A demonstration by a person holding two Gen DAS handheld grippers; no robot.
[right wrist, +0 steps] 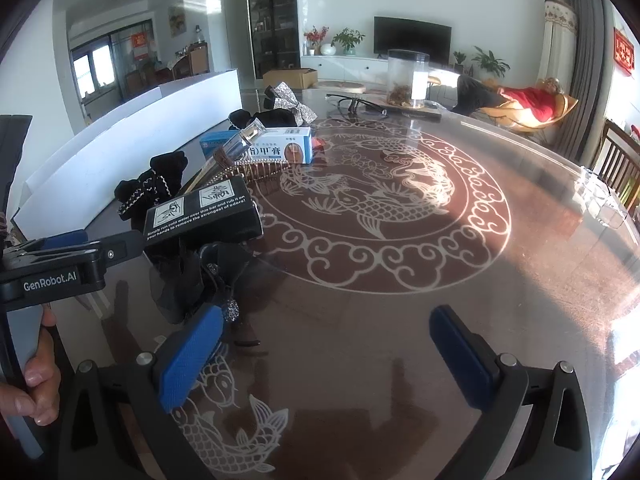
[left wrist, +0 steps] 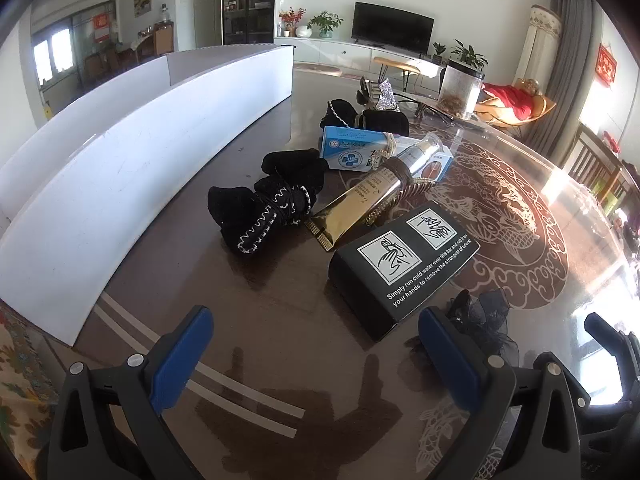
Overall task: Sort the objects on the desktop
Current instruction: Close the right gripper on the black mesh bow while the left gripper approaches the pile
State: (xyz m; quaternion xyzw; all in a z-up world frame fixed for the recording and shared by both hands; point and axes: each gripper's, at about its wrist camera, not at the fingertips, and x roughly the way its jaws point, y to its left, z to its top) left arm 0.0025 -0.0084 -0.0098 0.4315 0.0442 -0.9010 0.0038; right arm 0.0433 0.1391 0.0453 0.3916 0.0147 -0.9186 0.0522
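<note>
Two grippers: both yours, both gaping wide, nothing between the fingers.
Left gripper [left wrist: 316, 360]: hovers over bare worktop [left wrist: 260, 340]; black box [left wrist: 404, 268] at 12 o'clock, just ahead.
Right gripper [right wrist: 324, 356]: over the fish pattern; black mesh bow [right wrist: 200, 280] at 10 o'clock, by your left finger.
Pile: gold tube [left wrist: 372, 196] leaning on blue-white carton [left wrist: 348, 148], black velvet bow [left wrist: 268, 204] at its 9 o'clock.
White divider board [left wrist: 120, 168]: left side, upright.
</note>
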